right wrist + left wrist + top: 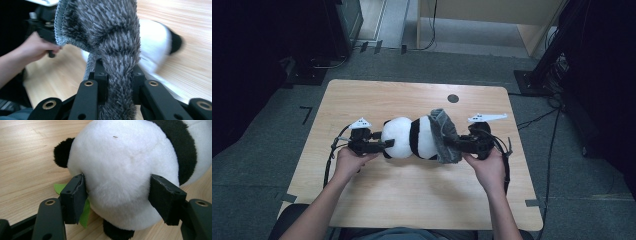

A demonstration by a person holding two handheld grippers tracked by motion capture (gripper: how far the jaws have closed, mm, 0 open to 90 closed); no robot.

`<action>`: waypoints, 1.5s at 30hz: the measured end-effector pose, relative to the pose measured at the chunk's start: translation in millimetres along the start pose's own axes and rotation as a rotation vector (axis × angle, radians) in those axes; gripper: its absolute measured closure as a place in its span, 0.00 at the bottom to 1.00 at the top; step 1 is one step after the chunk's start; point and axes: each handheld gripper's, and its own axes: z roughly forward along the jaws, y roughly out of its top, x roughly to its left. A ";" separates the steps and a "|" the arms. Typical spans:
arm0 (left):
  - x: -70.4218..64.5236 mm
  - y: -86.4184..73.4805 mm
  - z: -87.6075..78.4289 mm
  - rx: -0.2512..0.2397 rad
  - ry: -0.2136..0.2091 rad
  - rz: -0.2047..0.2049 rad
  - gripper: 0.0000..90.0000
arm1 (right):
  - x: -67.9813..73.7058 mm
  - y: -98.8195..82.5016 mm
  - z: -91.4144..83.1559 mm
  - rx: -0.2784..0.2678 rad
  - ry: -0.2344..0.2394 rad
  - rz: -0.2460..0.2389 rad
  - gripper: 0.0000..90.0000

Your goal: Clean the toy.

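The right gripper (118, 82) pinches a grey cloth (110, 37), draped against the panda (409, 137) at mid-table (412, 200). The left gripper (117, 195) clamps the panda's white head between half-spread jaws.

We see a light wooden table (377, 200) with rounded corners and a round dark cable hole (453, 98) near its far edge. Grey carpet floor (257, 150) around it, with bits of dark tape (305, 114) on the left. Pale wood furniture (492, 15) at the back, black stands (552, 55) at right, cables (537, 120) trailing across the floor there.
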 end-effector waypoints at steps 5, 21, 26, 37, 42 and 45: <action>-0.5 -0.7 -0.1 -0.003 0.005 0.007 0.37 | 19.9 11.6 35.1 0.040 0.074 -0.046 0.84; -0.7 -2.1 -0.4 -0.008 0.010 0.014 0.36 | 37.5 28.0 128.0 0.139 0.113 -0.099 0.84; -0.2 -2.2 0.0 -0.012 0.007 0.011 0.36 | 30.2 25.3 119.8 0.133 0.074 -0.090 0.83; 0.4 -2.2 -0.1 -0.009 0.003 0.009 0.36 | 9.3 9.0 78.1 0.095 0.032 -0.041 0.82; 0.3 -1.3 0.0 -0.008 0.003 0.009 0.36 | 0.4 2.0 59.6 0.081 0.017 -0.012 0.81; 0.9 0.5 0.6 -0.004 0.000 0.013 0.36 | -5.9 -2.2 49.2 0.067 0.002 0.002 0.80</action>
